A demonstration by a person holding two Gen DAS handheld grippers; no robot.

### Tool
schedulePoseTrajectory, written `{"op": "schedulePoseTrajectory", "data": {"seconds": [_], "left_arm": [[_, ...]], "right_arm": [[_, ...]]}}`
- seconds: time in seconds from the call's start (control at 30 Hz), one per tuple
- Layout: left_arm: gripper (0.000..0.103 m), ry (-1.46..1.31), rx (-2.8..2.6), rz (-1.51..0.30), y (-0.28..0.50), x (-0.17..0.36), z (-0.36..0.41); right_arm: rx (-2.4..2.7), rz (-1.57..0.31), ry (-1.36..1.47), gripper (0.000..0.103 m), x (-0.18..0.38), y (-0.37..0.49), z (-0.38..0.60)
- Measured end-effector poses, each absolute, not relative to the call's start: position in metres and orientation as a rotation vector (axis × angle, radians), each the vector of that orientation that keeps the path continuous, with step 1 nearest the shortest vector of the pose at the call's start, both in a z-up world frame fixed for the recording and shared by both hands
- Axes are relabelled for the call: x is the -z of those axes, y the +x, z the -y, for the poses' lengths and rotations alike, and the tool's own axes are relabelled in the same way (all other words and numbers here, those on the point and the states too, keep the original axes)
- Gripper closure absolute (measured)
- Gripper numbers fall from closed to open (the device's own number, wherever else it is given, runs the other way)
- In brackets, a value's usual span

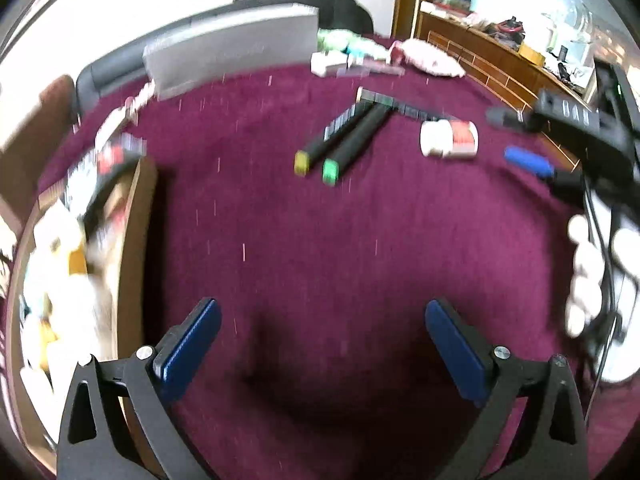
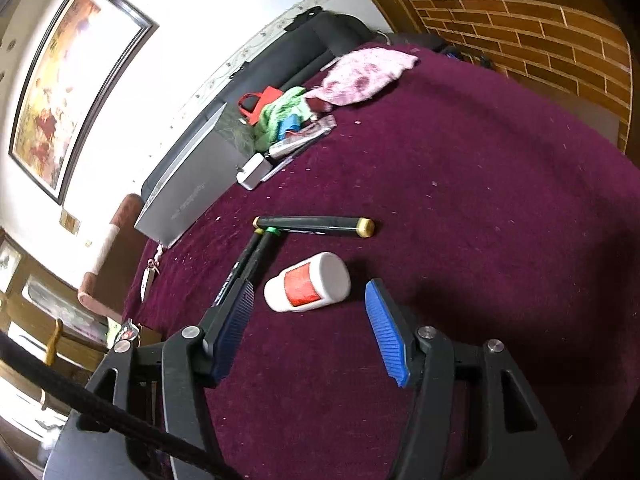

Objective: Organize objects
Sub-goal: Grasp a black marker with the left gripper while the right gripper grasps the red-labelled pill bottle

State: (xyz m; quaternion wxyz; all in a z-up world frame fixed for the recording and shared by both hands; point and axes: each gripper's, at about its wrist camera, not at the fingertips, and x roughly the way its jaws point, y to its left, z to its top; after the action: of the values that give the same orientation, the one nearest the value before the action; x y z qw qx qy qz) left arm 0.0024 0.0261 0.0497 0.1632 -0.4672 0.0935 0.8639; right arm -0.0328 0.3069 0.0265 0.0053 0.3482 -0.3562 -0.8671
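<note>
Now the right gripper (image 2: pixel 310 332) lines up on the bottle (image 2: pixel 307 282).

Its jaws stand wide apart and hold nothing, with the white, red-labelled bottle lying on its side on the maroon cloth (image 2: pixel 460 220) just ahead at 12 o'clock, not yet between the pads. Three markers (image 2: pixel 316 225) lie past the bottle at 11 to 12 o'clock, two side by side and one across them. The left gripper (image 1: pixel 322 344) is likewise wide open and empty over bare cloth; a box (image 1: pixel 132 248) at its 9 o'clock seems to hold sorted items, though blur hides which. I judge the step to be reaching for the bottle. Next the right gripper must advance until the pads straddle it, then close.
</note>
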Motion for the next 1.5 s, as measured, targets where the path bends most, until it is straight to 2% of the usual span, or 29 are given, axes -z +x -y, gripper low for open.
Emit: {"op": "schedulePoseTrajectory", "data": {"seconds": [0.13,0.23,0.27,0.3,0.37,0.6,0.87,0.93,0.97,1.0,1.43,1.5], "left_arm": [[0.004,-1.235,-2.417,-0.289,-0.033,-0.062,-0.055],[0.013,-1.219,-2.355,-0.336,-0.064,-0.058,-0.081],[0.022,-1.223,-2.340,-0.346,-0.069,-0.056,-0.086],[0.036,-1.228,-2.321,-0.358,-0.077,-0.053,-0.093],[0.048,-1.270,-2.285,-0.397,-0.096,-0.042,-0.107],[0.053,-1.321,-2.280,-0.464,-0.125,-0.024,-0.117],[0.053,-1.336,-2.253,-0.399,-0.134,-0.020,-0.119],[0.073,-1.329,-2.245,-0.376,-0.132,-0.022,-0.118],[0.088,-1.334,-2.232,-0.361,-0.131,-0.023,-0.117],[0.092,-1.343,-2.219,-0.344,-0.130,-0.024,-0.116],[0.091,-1.372,-2.220,-0.303,-0.096,-0.026,-0.099],[0.087,-1.384,-2.234,-0.326,-0.101,-0.023,-0.107]], "right_arm": [[2.720,1.174,1.067,0.046,-0.025,-0.026,-0.321],[2.739,1.197,1.047,0.041,-0.027,-0.022,-0.328],[2.738,1.207,1.041,0.040,-0.027,-0.022,-0.329],[2.736,1.217,1.041,0.040,-0.026,-0.022,-0.330],[2.732,1.224,1.051,0.040,-0.025,-0.023,-0.331],[2.702,1.267,1.049,0.039,-0.023,-0.022,-0.336],[2.695,1.285,1.071,0.038,-0.020,-0.022,-0.337],[2.692,1.283,1.083,0.038,-0.018,-0.023,-0.336],[2.692,1.283,1.089,0.038,-0.018,-0.023,-0.336],[2.692,1.282,1.094,0.038,-0.017,-0.023,-0.336],[2.689,1.274,1.120,0.038,-0.014,-0.023,-0.335],[2.690,1.266,1.120,0.038,-0.014,-0.024,-0.334]]}}
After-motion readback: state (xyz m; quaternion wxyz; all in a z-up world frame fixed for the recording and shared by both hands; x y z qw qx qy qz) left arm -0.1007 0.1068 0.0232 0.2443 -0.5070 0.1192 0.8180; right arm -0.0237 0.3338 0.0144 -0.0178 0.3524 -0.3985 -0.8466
